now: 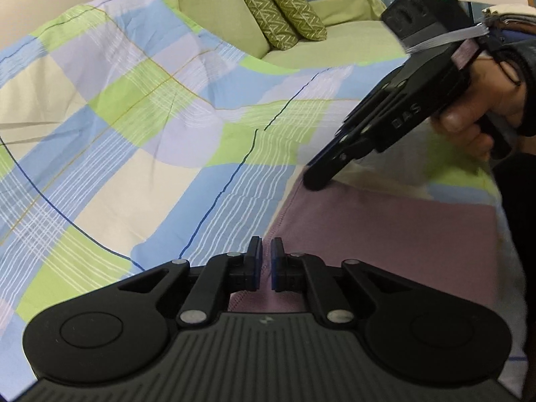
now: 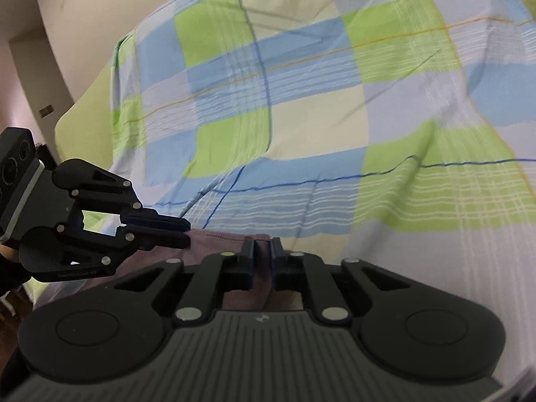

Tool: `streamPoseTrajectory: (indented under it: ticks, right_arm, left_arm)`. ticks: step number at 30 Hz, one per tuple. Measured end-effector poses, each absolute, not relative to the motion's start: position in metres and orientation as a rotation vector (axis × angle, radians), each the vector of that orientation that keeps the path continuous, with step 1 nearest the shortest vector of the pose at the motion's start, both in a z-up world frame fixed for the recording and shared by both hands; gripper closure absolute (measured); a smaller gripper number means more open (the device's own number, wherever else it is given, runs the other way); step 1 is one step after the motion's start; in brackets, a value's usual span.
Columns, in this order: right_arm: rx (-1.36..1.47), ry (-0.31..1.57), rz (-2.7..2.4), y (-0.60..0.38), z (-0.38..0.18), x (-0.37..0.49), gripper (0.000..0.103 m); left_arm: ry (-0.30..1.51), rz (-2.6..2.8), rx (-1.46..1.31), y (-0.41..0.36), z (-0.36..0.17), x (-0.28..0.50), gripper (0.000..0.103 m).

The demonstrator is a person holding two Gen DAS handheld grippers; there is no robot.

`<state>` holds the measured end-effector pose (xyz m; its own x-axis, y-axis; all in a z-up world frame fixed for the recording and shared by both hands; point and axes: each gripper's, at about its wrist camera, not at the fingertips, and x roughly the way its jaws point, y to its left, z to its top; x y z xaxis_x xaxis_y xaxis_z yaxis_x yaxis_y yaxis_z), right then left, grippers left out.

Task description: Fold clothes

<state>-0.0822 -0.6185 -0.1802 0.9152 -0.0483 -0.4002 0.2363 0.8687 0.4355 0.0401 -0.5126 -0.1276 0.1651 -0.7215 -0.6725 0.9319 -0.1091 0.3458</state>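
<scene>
Left gripper was nearly closed, pinching the near edge of the mauve garment. Right gripper was likewise almost closed on the garment's far edge; whether the pads gripped cloth fully, can't tell. Garment lay flat on the bed's plaid sheet. Looked like the grasp step of a fold. Next: lift both corners together, carry them across evenly. Right gripper body read "DAS".

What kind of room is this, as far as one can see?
Probably a bedroom or living room at home. A checked sheet covers a bed-like surface, a green sofa with two patterned cushions stands behind it, and a pink garment lies on the sheet.
</scene>
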Motion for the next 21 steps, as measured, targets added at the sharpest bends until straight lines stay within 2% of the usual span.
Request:
streamPoseTrajectory:
  ticks: [4,6,9,15,18,19,21]
  right_arm:
    - [0.512,0.416,-0.168,-0.620,-0.187,-0.080,0.095]
    - [0.525,0.409,-0.153,-0.620,-0.188,-0.082,0.093]
    - [0.535,0.401,-0.150,-0.621,-0.188,-0.083,0.090]
    - [0.543,0.384,-0.143,-0.620,-0.188,-0.077,0.090]
    - [0.548,0.395,-0.142,-0.619,-0.191,-0.075,0.093]
    - [0.552,0.396,-0.140,-0.619,-0.191,-0.076,0.095]
    - [0.554,0.399,-0.137,-0.619,-0.191,-0.078,0.097]
  left_arm:
    - [0.360,-1.413,0.917,-0.519,-0.142,0.044,0.097]
    - [0.364,-1.408,0.899,-0.518,-0.141,0.045,0.089]
    - [0.368,-1.403,0.875,-0.518,-0.138,0.047,0.084]
    - [0.360,-1.458,0.860,-0.521,-0.138,0.058,0.084]
    - [0.427,-1.519,0.839,-0.529,-0.139,0.068,0.088]
    - [0.436,-1.529,0.837,-0.529,-0.138,0.069,0.098]
    - [0.467,-1.554,0.838,-0.529,-0.136,0.070,0.100]
